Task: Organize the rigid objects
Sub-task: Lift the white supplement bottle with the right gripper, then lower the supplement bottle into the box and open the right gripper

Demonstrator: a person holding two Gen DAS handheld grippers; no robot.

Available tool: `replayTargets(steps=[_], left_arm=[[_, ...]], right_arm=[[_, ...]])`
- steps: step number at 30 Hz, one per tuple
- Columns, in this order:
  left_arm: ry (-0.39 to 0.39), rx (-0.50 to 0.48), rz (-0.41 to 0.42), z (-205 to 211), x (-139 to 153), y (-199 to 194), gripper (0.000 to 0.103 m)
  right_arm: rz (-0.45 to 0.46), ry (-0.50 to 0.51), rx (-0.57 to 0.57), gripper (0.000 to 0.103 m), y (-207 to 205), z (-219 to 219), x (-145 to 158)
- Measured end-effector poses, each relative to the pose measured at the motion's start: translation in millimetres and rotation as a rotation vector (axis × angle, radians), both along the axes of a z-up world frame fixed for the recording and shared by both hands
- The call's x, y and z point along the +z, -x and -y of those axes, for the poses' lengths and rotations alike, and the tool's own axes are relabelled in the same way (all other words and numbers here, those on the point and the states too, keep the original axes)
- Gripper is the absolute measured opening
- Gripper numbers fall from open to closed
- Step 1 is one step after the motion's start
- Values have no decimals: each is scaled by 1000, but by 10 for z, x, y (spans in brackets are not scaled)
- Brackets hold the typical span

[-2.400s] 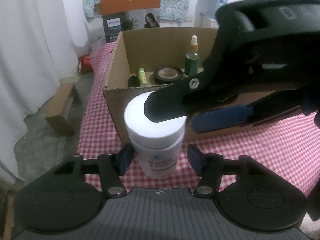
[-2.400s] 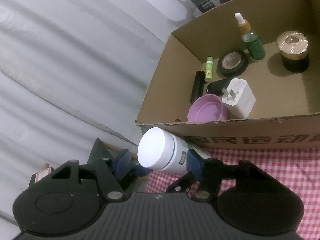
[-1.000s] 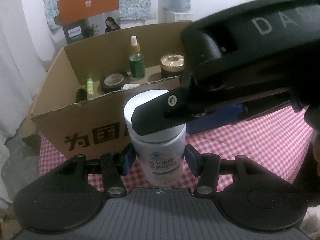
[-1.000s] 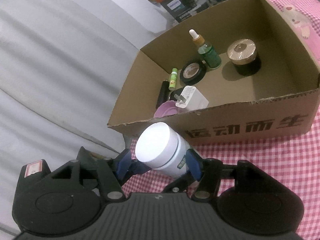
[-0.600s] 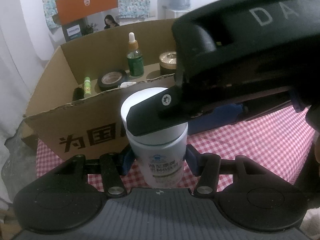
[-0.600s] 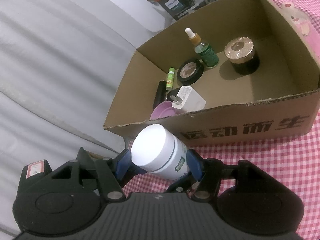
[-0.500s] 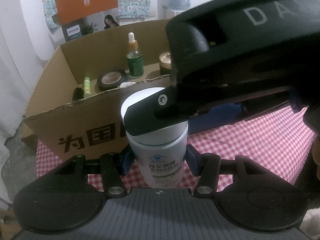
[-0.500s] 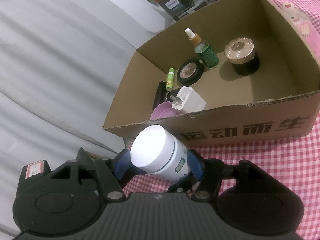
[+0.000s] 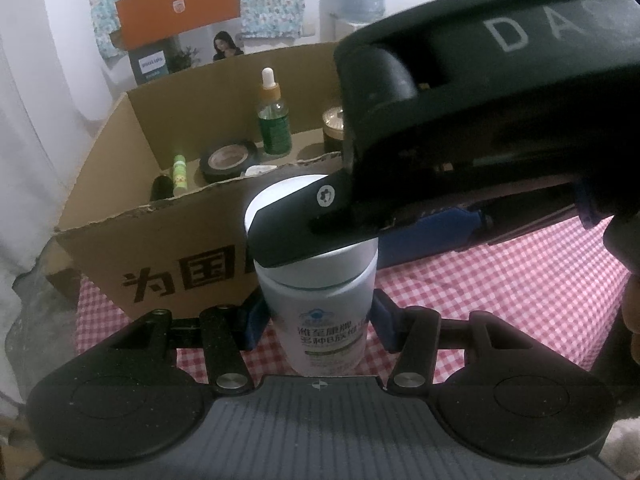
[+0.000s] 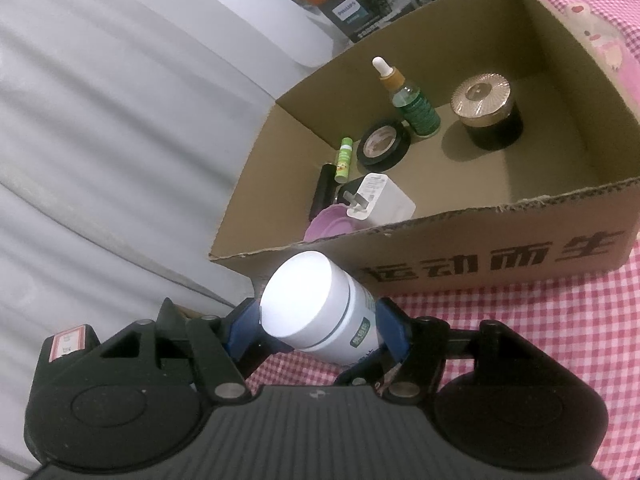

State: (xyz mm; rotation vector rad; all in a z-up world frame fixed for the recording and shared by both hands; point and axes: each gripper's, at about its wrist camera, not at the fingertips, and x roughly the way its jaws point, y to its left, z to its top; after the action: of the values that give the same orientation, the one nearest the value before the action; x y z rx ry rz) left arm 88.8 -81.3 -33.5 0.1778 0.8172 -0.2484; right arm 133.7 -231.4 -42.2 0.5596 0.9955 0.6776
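Observation:
A white bottle with a wide white cap stands upright over the red-checked tablecloth, just in front of a cardboard box. My left gripper is shut on its lower body, blue pads on both sides. My right gripper comes in from the right and is shut on the same bottle at cap height. In the left wrist view its black finger crosses the front of the cap, while its other finger is behind the bottle.
The open box holds a green dropper bottle, a tape roll, a dark jar with a gold lid, a white charger, a purple lid and small tubes. White curtain hangs left.
Since the earliest frames both grippers and the bottle have drawn back from the box, so its printed front wall now shows. Over the last second nothing has visibly moved.

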Motion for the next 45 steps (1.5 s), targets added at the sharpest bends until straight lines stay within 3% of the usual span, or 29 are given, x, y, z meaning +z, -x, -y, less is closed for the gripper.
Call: replayTargets(steps=[11, 20, 27, 33, 45], left_arm=[[-8, 5, 90, -3, 297, 312, 53], [-23, 12, 256, -11, 918, 563, 52], [-13, -19, 328, 106, 1232, 381, 52], [55, -55, 247, 218, 1176, -78, 52], [128, -57, -44, 329, 492, -809, 52]], right_arm=[[72, -15, 14, 67, 214, -15, 265], [246, -61, 48, 68, 475, 24, 913], [365, -62, 44, 68, 379, 96, 1319], [333, -45, 18, 68, -63, 258, 1349], [104, 24, 23, 68, -879, 471, 630]])
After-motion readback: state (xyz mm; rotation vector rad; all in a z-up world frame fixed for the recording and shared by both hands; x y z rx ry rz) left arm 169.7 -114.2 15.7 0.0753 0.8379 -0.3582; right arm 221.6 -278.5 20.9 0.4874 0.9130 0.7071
